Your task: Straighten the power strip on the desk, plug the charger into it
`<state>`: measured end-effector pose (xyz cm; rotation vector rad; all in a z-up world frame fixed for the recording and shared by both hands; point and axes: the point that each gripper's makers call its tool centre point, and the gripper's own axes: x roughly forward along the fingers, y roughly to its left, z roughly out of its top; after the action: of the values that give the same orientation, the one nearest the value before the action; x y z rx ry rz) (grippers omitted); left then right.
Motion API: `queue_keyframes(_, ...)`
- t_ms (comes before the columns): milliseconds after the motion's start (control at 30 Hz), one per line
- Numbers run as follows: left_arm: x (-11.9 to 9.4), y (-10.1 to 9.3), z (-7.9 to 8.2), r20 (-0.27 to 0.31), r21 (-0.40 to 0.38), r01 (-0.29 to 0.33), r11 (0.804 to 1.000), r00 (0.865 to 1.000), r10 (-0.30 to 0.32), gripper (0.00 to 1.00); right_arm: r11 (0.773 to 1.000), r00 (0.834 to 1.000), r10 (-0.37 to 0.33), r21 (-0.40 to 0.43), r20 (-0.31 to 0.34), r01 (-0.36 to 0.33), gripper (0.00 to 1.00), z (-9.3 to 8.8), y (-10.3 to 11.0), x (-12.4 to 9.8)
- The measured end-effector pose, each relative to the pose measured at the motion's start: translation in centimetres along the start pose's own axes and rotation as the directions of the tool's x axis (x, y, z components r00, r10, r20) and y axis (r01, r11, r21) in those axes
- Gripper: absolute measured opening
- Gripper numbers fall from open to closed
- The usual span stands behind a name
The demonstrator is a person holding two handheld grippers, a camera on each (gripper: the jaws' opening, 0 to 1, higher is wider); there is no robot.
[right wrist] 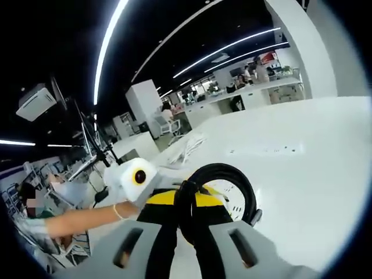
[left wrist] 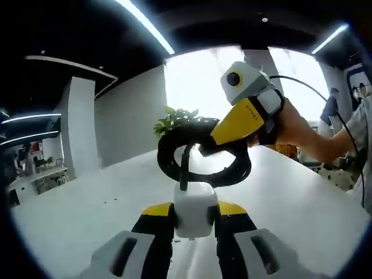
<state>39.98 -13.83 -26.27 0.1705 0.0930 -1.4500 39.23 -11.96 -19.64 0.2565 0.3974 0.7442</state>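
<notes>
- White block-shaped charger [left wrist: 195, 216]: sits between the yellow-and-black jaws of the left gripper [left wrist: 195, 224] in the left gripper view, low centre; both jaws press its sides, so the jaws are clamped on it. It is held above the white desk top [left wrist: 104, 203].
- Thick black cable [left wrist: 203, 156]: rises from the top of the charger as a short stem, then forms a coiled loop just above it.
- Right gripper [left wrist: 216, 148]: in the left gripper view it enters from the right, yellow body with grey head, held by a person's hand [left wrist: 290, 125]; its tip meets the upper part of the cable loop. A thin black wire runs from its head off to the right.
- Right gripper [right wrist: 187, 226], own view: the black cable loop [right wrist: 218, 174] lies between its dark jaws, which close on the near side of the coil; the loop's far arc stands beyond the fingertips.
- Left gripper [right wrist: 139, 180], seen in the right gripper view: comes in from the left, grey head and yellow band, touching the coil's left side; a person's forearm [right wrist: 81, 220] trails behind it.
- Power strip [right wrist: 264, 150]: a long white bar lying flat on the desk, well apart from both grippers, beyond the coil.
- Green leafy plant [left wrist: 174, 119]: stands behind the coil at the far desk edge.
</notes>
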Motion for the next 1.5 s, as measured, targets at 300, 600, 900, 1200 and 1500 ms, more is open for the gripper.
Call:
queue_keyframes(300,0.0,-0.9,-0.7,-0.034,-0.057,0.096,0.994,0.995,-0.098,0.26,1.000,1.000,-0.006,0.020,0.005,0.006,0.07,0.5,-1.1,0.9)
queue_keyframes(600,0.4,-0.3,-0.6,-0.038,-0.074,0.146,0.986,0.988,-0.149,0.26,0.999,1.000,-0.021,0.027,0.023,0.020,0.07,1.1,-1.8,1.5)
queue_keyframes(900,1.3,2.5,-0.3,-0.025,-0.084,0.179,0.980,0.983,-0.181,0.26,0.999,0.998,-0.051,0.005,0.026,0.051,0.07,1.5,-2.3,1.9)
queue_keyframes(1200,1.5,3.1,-1.0,-0.040,-0.064,0.185,0.981,0.981,-0.188,0.26,0.998,0.998,-0.054,0.019,0.023,0.053,0.07,1.0,-3.0,2.3)
queue_keyframes(1500,1.8,3.0,-1.3,-0.048,-0.035,0.192,0.981,0.980,-0.194,0.26,0.997,0.997,-0.071,-0.005,0.014,0.071,0.07,0.7,-3.0,2.4)
